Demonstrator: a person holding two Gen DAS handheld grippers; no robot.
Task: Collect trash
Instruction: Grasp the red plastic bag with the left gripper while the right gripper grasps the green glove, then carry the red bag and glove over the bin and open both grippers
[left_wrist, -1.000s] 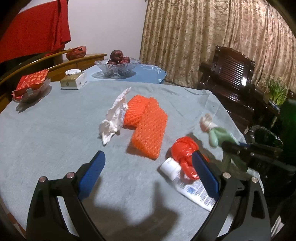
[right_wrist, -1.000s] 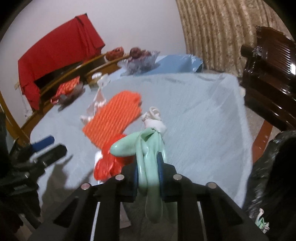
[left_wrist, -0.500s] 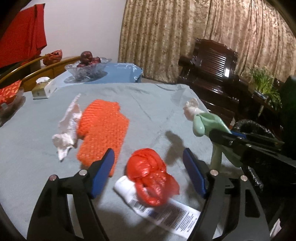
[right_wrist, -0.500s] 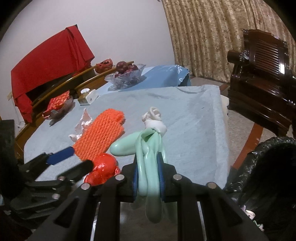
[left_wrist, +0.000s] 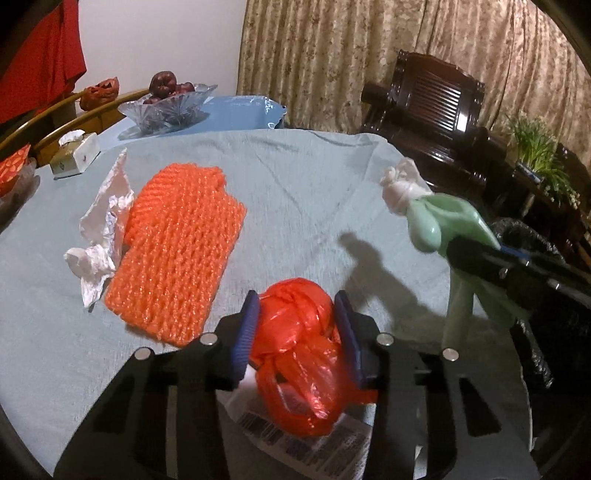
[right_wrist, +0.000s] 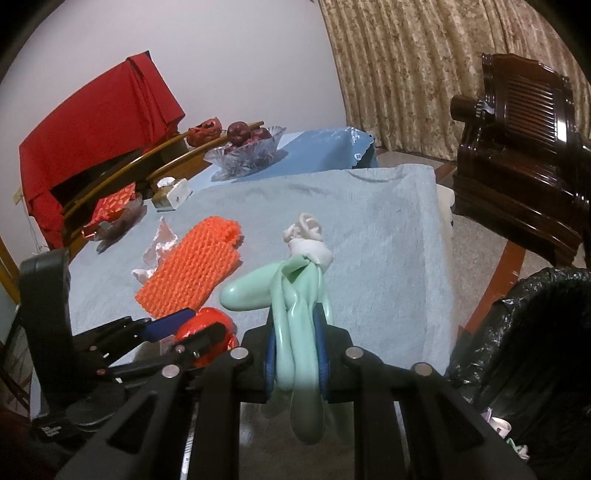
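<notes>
A knotted red plastic bag (left_wrist: 295, 332) lies on the grey-blue tablecloth (left_wrist: 303, 192), on top of a white tube with a barcode label (left_wrist: 306, 439). My left gripper (left_wrist: 295, 299) straddles the bag, its jaws closing, and both blue pads touch the bag's sides. From the right wrist view the same gripper (right_wrist: 192, 325) and bag (right_wrist: 210, 321) sit at lower left. My right gripper (right_wrist: 295, 332) is shut on a limp pale green balloon bundle (right_wrist: 251, 291) with a white knot, held above the table's right edge. An orange foam net (left_wrist: 177, 254) and a crumpled white wrapper (left_wrist: 103, 225) lie further left.
A bin lined with a black bag (right_wrist: 528, 332) stands on the floor, right of the table. At the table's far end are a glass fruit bowl (left_wrist: 166, 107) and a tissue box (left_wrist: 74, 158). A dark wooden chair (left_wrist: 436, 96) stands beyond the right edge.
My left gripper has moved right and down over the red bag, and its jaws have narrowed from wide open to the bag's sides. The right gripper has kept hold of the balloon bundle, almost still.
</notes>
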